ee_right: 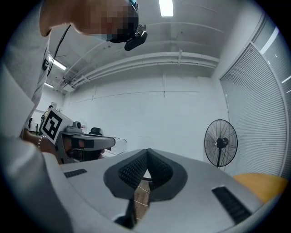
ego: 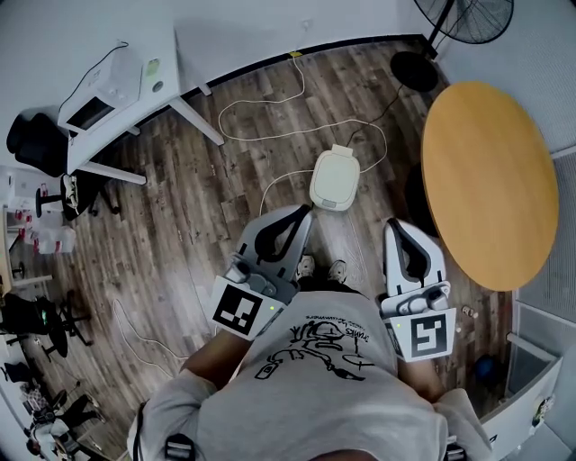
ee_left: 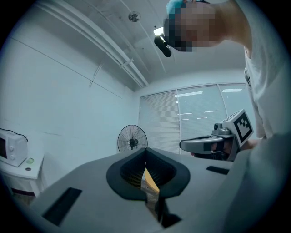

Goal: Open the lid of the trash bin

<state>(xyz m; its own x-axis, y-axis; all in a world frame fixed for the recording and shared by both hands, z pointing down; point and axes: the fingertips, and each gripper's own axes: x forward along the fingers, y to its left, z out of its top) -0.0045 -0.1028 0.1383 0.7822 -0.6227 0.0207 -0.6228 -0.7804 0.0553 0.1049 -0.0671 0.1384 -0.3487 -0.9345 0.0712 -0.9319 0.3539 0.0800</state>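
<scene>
Trash bin [ego: 335,178]: a cream, rounded-rectangular one with its lid shut flat. It stands on the wood floor ahead of the person's shoes [ego: 320,267], and its long axis runs roughly away from the person. Nearest the camera, both tools are held up at chest height, pointing forward. The left gripper [ego: 301,214] has its jaws pressed together at the tips with nothing between them, and its own view shows only floor through the gap behind the tips. The right gripper [ego: 397,226] is closed the same way and is also empty. The bin lies ahead of and below both, between their lines but off toward the left one, whose tip sits just short of the bin's near edge. The left is therefore probably the handier tool for reaching down to the lid. I cannot tell from here which edge of the lid is hinged. Past the bin, a white cable [ego: 270,108] loops over the floor. A round wooden table [ego: 486,171] fills the right side, and a standing fan [ego: 463,18] is in the far corner.
</scene>
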